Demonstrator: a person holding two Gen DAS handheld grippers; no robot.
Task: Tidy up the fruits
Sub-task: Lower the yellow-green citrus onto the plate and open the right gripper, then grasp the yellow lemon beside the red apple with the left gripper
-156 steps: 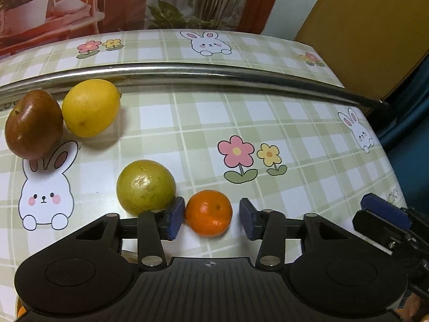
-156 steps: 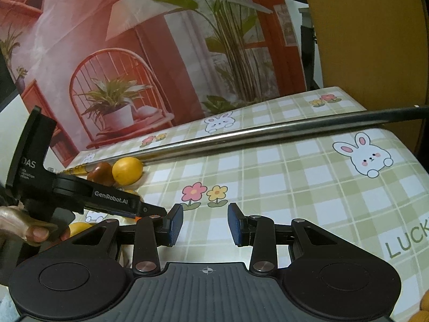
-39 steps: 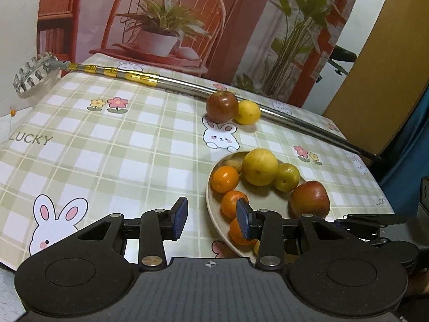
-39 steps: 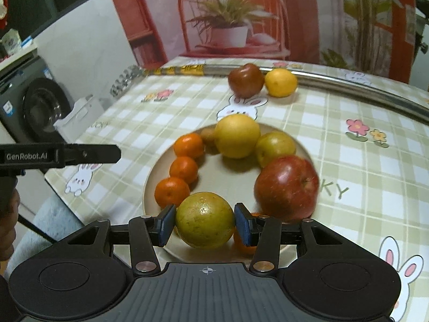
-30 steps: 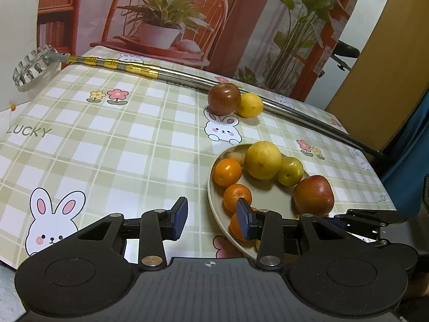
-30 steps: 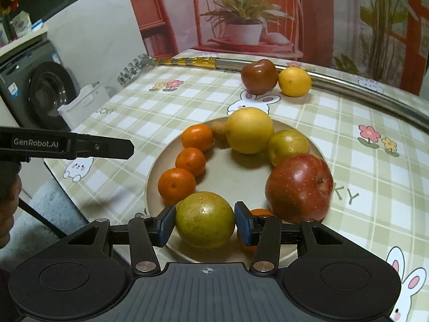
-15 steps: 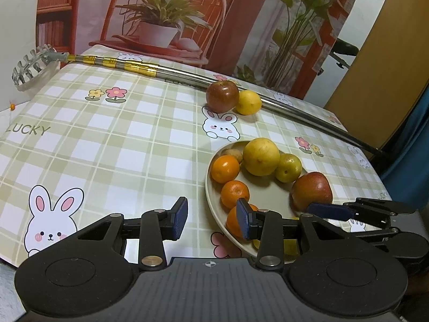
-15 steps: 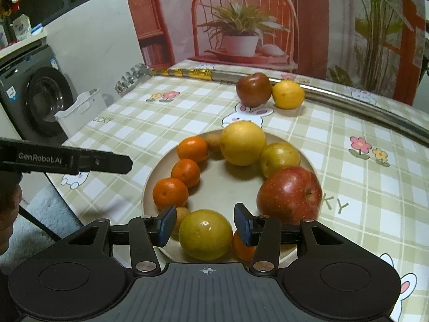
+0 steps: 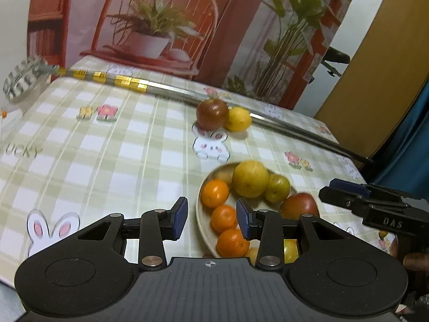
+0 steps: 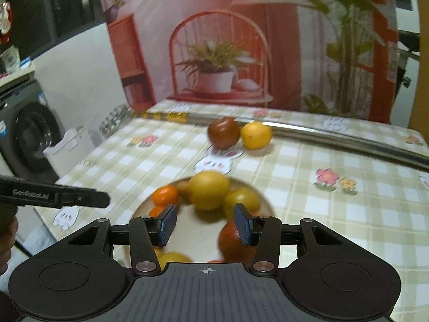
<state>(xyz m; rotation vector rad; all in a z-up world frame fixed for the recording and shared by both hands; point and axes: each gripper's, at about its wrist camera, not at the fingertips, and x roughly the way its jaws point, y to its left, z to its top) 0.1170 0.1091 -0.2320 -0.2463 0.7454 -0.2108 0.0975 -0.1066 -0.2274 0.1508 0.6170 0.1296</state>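
Two fruits off the plate: a dark red-brown apple [image 9: 212,114] and a small yellow lemon [image 9: 238,119] touch each other on the table, against a long silver metal pole [image 9: 295,131] that crosses the far side.
Plate: a round beige plate [image 9: 199,209] lies on the green-and-white checked tablecloth with bunny prints [image 9: 107,155], near the table's front edge.
Fruits on the plate: a large yellow round citrus [image 9: 250,178] sits at the far rim, with a smaller yellow-green fruit [image 9: 277,187] touching it on its right and a red apple [image 9: 299,206] beyond that; three small orange mandarins [image 9: 224,219] line the left side.
Green-yellow fruit: a rounded yellow-green fruit [image 10: 174,258] rests at the plate's near edge, mostly hidden behind the right gripper's body.
Left gripper: the left gripper [image 9: 211,218] hovers above the plate's left rim, jaws spread, nothing between them.
Right gripper: the right gripper [image 10: 205,224] hangs over the plate, jaws parted and empty; the picture is blurred.
Backdrop: a printed scene of a red chair and potted plant [image 10: 217,75] stands behind the table.
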